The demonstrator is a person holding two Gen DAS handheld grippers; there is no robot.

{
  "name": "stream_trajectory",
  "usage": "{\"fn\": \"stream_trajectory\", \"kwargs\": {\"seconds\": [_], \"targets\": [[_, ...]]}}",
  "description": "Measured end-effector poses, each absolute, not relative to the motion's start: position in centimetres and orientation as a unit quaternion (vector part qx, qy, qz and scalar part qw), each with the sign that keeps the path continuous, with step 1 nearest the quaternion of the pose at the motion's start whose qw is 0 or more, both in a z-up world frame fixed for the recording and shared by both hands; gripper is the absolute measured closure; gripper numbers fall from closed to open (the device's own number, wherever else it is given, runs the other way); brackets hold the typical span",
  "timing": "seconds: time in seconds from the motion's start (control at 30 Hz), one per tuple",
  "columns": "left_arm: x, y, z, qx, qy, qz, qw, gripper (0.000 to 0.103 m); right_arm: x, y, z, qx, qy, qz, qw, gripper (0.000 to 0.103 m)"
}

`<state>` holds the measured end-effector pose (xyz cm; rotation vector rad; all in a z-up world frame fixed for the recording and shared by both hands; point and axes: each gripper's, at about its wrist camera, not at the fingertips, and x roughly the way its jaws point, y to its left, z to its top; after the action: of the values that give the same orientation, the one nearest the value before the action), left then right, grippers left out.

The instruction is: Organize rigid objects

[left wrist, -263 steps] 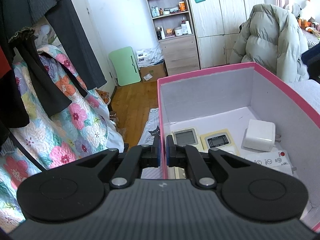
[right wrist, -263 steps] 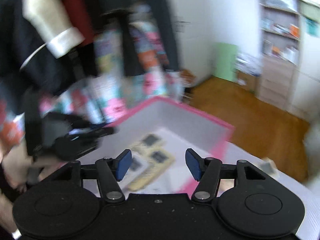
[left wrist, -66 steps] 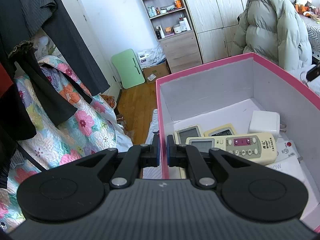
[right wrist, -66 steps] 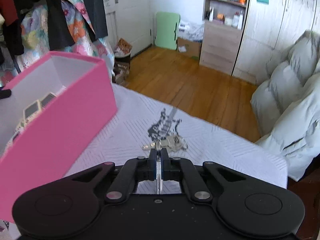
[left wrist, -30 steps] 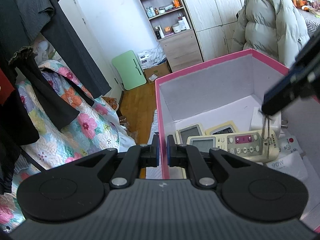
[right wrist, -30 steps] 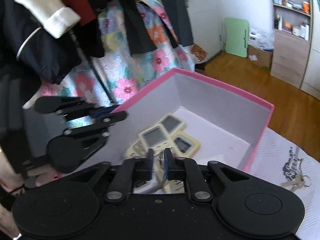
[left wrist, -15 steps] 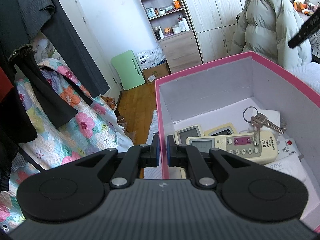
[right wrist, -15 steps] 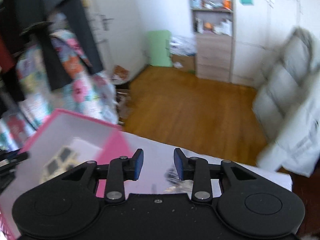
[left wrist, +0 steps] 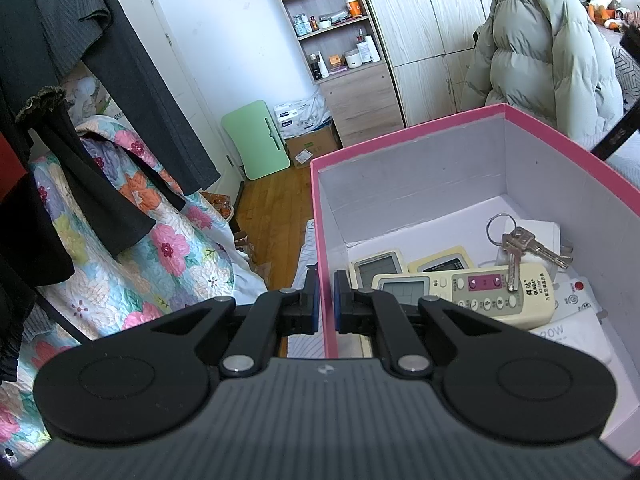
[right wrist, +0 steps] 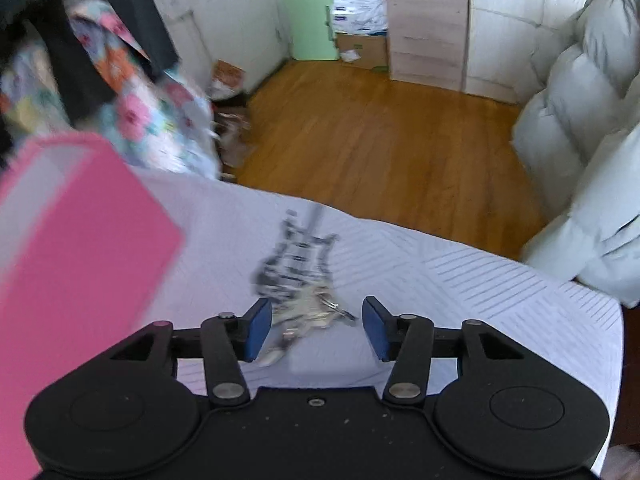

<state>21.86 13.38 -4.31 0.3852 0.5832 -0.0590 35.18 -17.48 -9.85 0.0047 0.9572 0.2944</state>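
My left gripper point(left wrist: 324, 303) is shut on the near wall of the pink box point(left wrist: 320, 216). Inside the box lie several cream remote controls point(left wrist: 468, 288), a white charger point(left wrist: 536, 236), and a bunch of keys on a ring point(left wrist: 516, 242) resting across the top remote. My right gripper point(right wrist: 316, 328) is open above the white bedspread point(right wrist: 460, 292). A second bunch of keys point(right wrist: 310, 312), blurred, lies on the bedspread between its fingers, beside a guitar print point(right wrist: 296, 252). The pink box also shows at the left of the right wrist view point(right wrist: 80, 248).
A grey-green puffer jacket point(left wrist: 544, 56) hangs behind the box and shows at the right point(right wrist: 580, 160). Dark clothes and a floral quilt point(left wrist: 132, 232) fill the left. A wooden floor point(right wrist: 380, 136), a drawer unit point(right wrist: 428, 36) and a green folding table point(right wrist: 310, 24) lie beyond the bed edge.
The right gripper carried keys over the box, dropped them onto the top remote, swung away to the right and opened wider over the second keys. The left gripper kept its hold on the box wall.
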Motion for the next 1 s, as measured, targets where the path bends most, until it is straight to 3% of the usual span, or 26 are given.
{"fn": "stream_trajectory", "kwargs": {"seconds": [0.03, 0.07, 0.1, 0.13, 0.2, 0.3, 0.53, 1.0], "targets": [[21.9, 13.4, -4.3, 0.188, 0.286, -0.029, 0.939, 0.097, 35.2, -17.6, -9.9, 0.000, 0.452, 0.140, 0.881, 0.048], [21.9, 13.3, -4.4, 0.189, 0.286, -0.029, 0.939, 0.097, 35.2, -17.7, -9.9, 0.002, 0.448, 0.138, 0.884, 0.056], [21.9, 13.4, -4.4, 0.188, 0.286, -0.029, 0.939, 0.097, 35.2, -17.9, -9.8, 0.015, 0.448, 0.142, 0.883, 0.082], [21.9, 13.3, -4.3, 0.186, 0.286, -0.029, 0.939, 0.097, 35.3, -18.2, -9.7, 0.037, 0.456, 0.148, 0.877, 0.091], [21.8, 13.3, -4.4, 0.185, 0.286, -0.030, 0.940, 0.097, 35.1, -18.1, -9.3, 0.047, 0.464, 0.145, 0.873, 0.097], [21.8, 13.3, -4.4, 0.182, 0.286, -0.032, 0.940, 0.097, 34.4, -17.9, -8.4, 0.056, 0.455, 0.145, 0.877, 0.098], [21.9, 13.4, -4.3, 0.185, 0.287, -0.028, 0.940, 0.097, 33.4, -20.5, -5.7, 0.311, 0.440, 0.193, 0.820, 0.098], [21.9, 13.1, -4.3, 0.193, 0.286, -0.025, 0.938, 0.097, 32.2, -11.5, 2.5, 0.303, 0.401, 0.366, 0.783, 0.098]]}}
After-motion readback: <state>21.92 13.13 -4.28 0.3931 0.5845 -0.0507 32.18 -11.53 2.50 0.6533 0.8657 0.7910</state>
